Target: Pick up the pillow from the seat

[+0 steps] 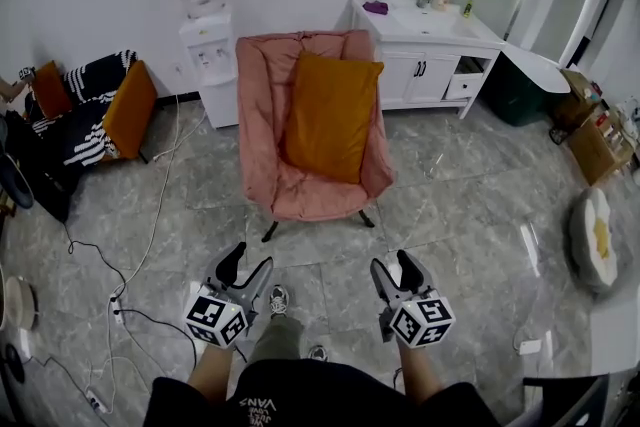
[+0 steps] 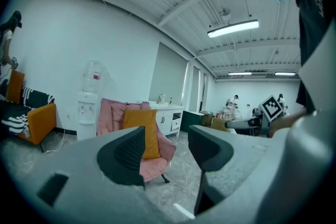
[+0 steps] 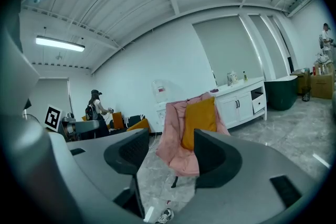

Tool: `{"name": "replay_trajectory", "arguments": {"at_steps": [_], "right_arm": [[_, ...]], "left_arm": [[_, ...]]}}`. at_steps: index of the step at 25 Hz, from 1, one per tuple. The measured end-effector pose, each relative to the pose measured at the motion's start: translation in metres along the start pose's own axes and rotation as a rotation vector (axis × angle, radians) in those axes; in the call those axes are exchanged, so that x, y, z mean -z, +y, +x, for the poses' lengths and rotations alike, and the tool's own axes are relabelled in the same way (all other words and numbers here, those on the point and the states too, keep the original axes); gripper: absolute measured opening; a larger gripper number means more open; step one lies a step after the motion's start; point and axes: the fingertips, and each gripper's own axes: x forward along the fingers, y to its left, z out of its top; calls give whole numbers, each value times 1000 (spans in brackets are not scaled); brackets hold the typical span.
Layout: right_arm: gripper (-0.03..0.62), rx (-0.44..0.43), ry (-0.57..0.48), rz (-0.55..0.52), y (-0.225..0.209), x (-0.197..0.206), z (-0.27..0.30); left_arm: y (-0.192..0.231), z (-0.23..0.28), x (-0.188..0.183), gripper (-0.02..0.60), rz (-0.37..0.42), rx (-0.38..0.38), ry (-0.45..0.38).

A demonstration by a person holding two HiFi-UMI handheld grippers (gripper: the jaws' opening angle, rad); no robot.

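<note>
An orange pillow leans upright against the back of a pink padded chair in the middle of the room; it also shows as the pillow and the pillow in both gripper views. My left gripper and right gripper hover side by side over the floor, well short of the chair. Both stand open with nothing between their jaws.
A water dispenser stands left of the chair, a white cabinet right of it. An orange-and-striped sofa is at the far left. Cables trail over the tiled floor. Boxes sit at the right.
</note>
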Motion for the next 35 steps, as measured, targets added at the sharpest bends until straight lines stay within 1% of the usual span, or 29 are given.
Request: {"name": "replay_trajectory", "arguments": {"at_steps": [2, 5, 8, 13, 17, 20, 23, 27, 30, 35], "right_arm": [[252, 7, -1, 1, -4, -7, 24], [252, 33, -8, 1, -10, -22, 62], [252, 53, -26, -12, -9, -45, 102], [252, 107, -61, -13, -12, -76, 165], [252, 135, -65, -4, -14, -86, 205], [252, 153, -60, 11, -16, -86, 226], [252, 164, -45, 11, -25, -89, 243], [252, 178, -37, 18, -54, -98, 260], [252, 160, -29, 18, -80, -106, 279], [252, 91, 0, -5, -120, -120, 312]], "left_arm": [[21, 17, -1, 250, -11, -2, 0], [54, 46, -9, 250, -25, 16, 3], [89, 78, -29, 250, -17, 41, -7], [141, 131, -58, 250, 9, 108, -20], [173, 167, -73, 250, 19, 155, -17], [191, 191, -74, 250, 21, 185, -2], [201, 216, -72, 250, 8, 200, 19], [202, 251, -68, 250, 1, 212, 42], [204, 280, -70, 250, 2, 186, 41], [203, 327, -79, 250, -4, 120, 30]]}}
